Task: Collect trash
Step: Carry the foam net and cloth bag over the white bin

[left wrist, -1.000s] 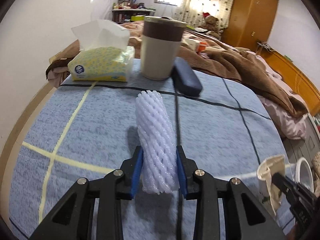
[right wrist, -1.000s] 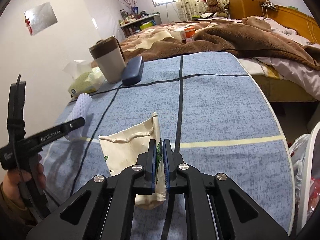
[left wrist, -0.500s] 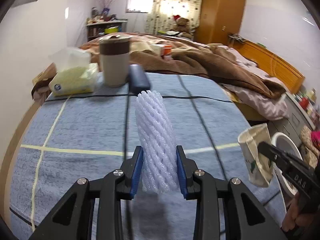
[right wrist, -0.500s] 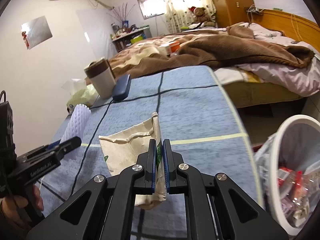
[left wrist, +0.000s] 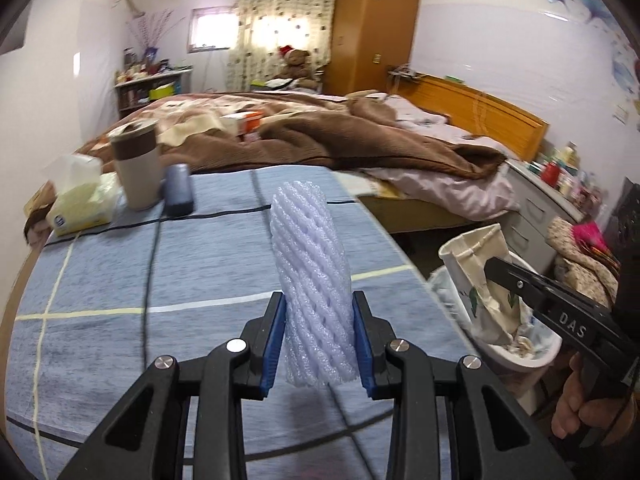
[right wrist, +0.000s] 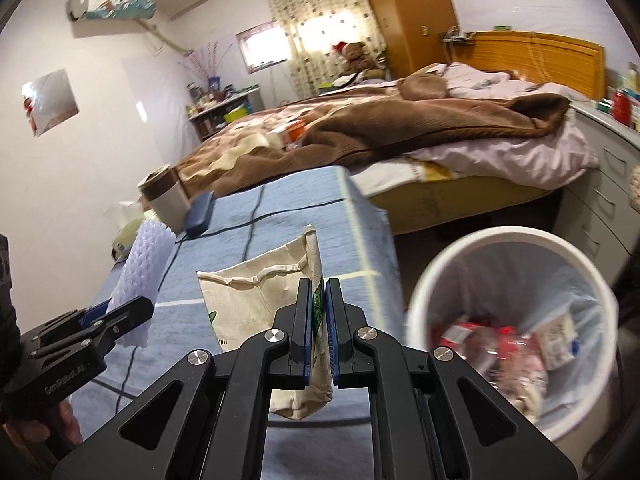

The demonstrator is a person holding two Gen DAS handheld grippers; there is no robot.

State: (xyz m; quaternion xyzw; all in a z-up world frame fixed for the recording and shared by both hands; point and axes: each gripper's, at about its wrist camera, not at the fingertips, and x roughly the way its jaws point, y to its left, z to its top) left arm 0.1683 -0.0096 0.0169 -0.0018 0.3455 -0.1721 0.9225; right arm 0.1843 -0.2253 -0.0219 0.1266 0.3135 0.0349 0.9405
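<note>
Trash is riding in both tongs, the right tongs (right wrist: 319,332) pinching a flattened paper cup (right wrist: 256,300) and the left tongs (left wrist: 319,344) clamping a foam net sleeve (left wrist: 314,276), so each is needing carrying squarely over the bin (right wrist: 516,240) ahead-right of the right tongs before letting go.

Tissue box (left wrist: 76,208), cup (left wrist: 136,172), case (left wrist: 179,190) at table's (left wrist: 100,280) far edge — bed (left wrist: 320,140) behind, bin (right wrist: 516,328) right.

Tissue pack (left wrist: 78,210), lidded cup (left wrist: 136,168), navy case (left wrist: 179,195), teddy bear (left wrist: 295,65), wardrobe (left wrist: 374,28)
</note>
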